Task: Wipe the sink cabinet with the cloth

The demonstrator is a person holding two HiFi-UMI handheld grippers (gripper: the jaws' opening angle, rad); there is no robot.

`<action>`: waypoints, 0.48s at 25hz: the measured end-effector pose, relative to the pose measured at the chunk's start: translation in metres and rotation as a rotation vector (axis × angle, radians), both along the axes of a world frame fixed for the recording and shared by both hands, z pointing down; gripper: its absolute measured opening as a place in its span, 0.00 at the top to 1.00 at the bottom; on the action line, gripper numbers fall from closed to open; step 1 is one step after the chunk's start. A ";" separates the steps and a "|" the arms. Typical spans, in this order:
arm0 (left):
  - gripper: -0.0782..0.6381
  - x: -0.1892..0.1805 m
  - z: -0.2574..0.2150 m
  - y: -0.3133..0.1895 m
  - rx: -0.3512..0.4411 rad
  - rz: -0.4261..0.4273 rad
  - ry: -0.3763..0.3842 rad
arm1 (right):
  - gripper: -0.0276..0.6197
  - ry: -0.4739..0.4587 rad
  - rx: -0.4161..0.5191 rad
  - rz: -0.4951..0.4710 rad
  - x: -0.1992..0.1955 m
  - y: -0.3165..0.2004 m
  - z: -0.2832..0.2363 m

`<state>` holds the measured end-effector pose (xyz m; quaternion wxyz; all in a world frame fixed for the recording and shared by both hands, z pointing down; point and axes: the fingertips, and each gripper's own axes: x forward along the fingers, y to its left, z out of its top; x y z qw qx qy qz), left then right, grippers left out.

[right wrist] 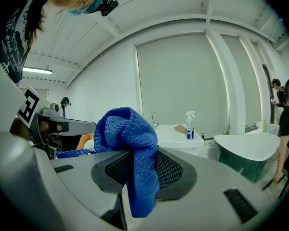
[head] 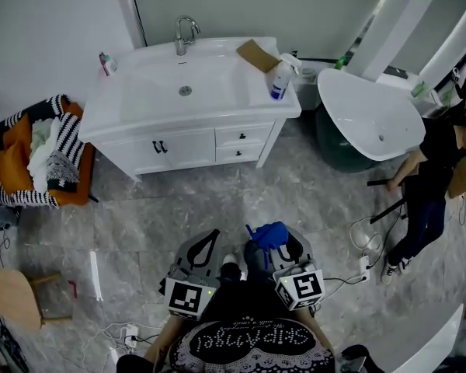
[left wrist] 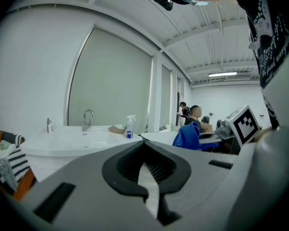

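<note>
Grey marbled floor (head: 217,200) spreads between us and the white sink cabinet (head: 188,144), which stands well apart from us, with a white bathtub (head: 369,111) near it. On its surface (head: 113,113) we see a spray bottle (head: 279,81) and a faucet (head: 185,34). Our right tool (right wrist: 143,154) is clamped on the blue cloth (head: 269,235). Our left tool (left wrist: 144,143) is closed on nothing.
</note>
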<state>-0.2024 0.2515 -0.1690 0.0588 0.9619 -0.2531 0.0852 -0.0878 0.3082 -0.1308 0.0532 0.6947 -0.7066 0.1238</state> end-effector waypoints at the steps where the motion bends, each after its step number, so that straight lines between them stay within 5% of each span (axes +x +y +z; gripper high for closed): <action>1: 0.89 0.000 0.001 -0.002 -0.004 -0.004 -0.006 | 0.78 0.001 -0.004 -0.007 0.000 -0.002 0.001; 12: 0.89 0.014 0.010 -0.021 -0.040 -0.059 -0.039 | 0.78 -0.007 0.000 -0.069 0.015 -0.035 0.004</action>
